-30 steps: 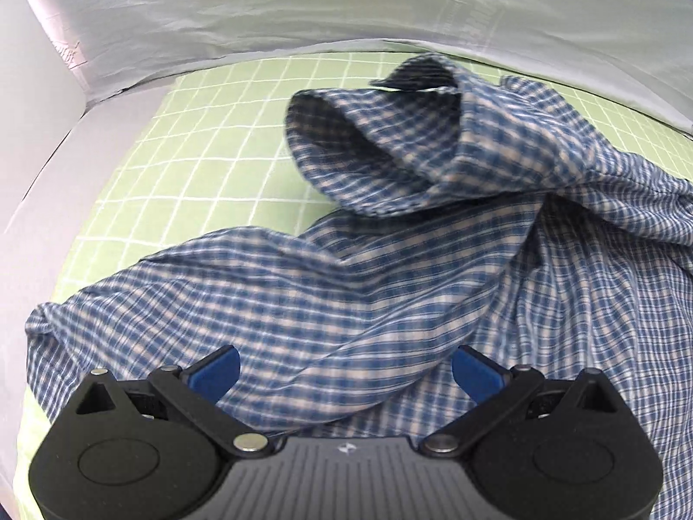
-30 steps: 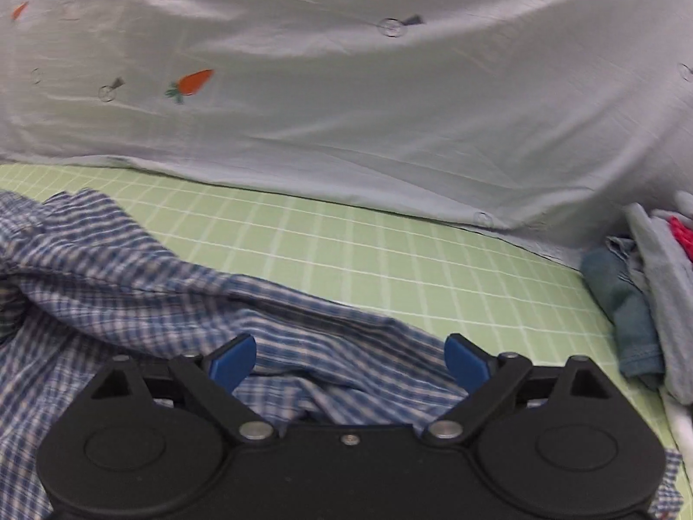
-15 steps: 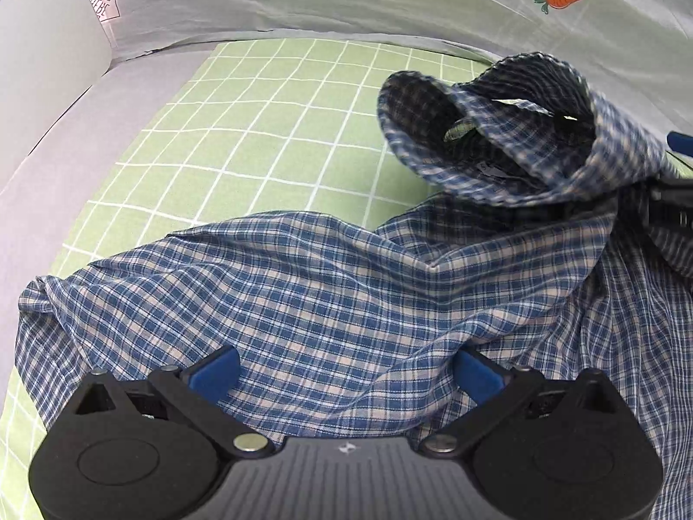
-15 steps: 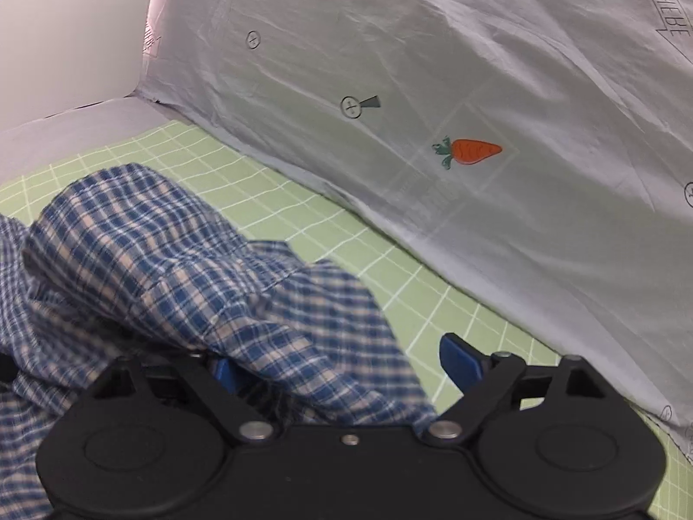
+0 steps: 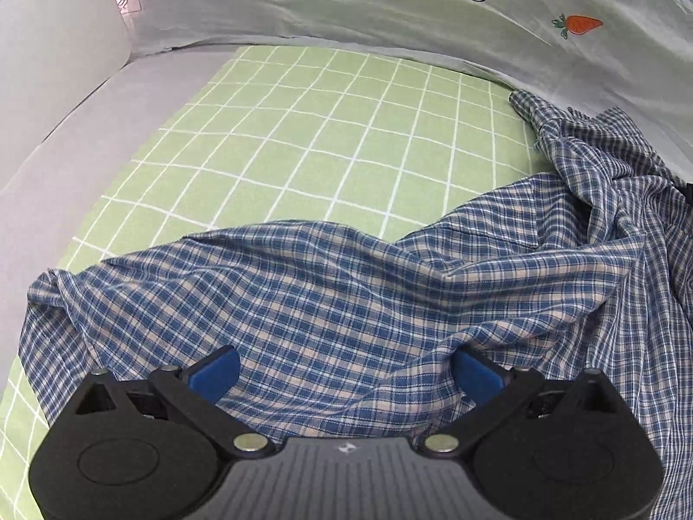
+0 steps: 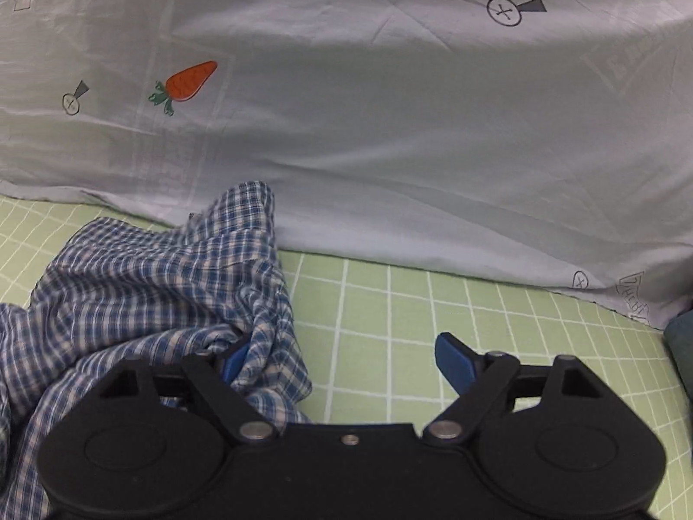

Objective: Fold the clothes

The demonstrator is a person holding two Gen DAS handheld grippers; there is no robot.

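A blue and white checked shirt [image 5: 346,294] lies crumpled on the green grid sheet [image 5: 329,138], spreading from the near left to the far right. My left gripper [image 5: 346,368] hovers open just over its near part, with flat cloth under the wide-apart blue pads. In the right wrist view the shirt [image 6: 151,286] is bunched at the left, one end leaning against the grey duvet. My right gripper [image 6: 344,359] is open wide. A fold of the shirt drapes over its left finger [image 6: 234,364]; its right finger [image 6: 454,362] is bare over the sheet.
A grey duvet with carrot prints [image 6: 390,130] rises along the far side of the bed. A white wall [image 5: 52,52] and grey mattress edge border the left. A dark garment [image 6: 682,342] lies at the right edge.
The raised bunch of shirt has come down and now lies at the far right against the duvet. The right gripper has swung right, with cloth still over its left finger.
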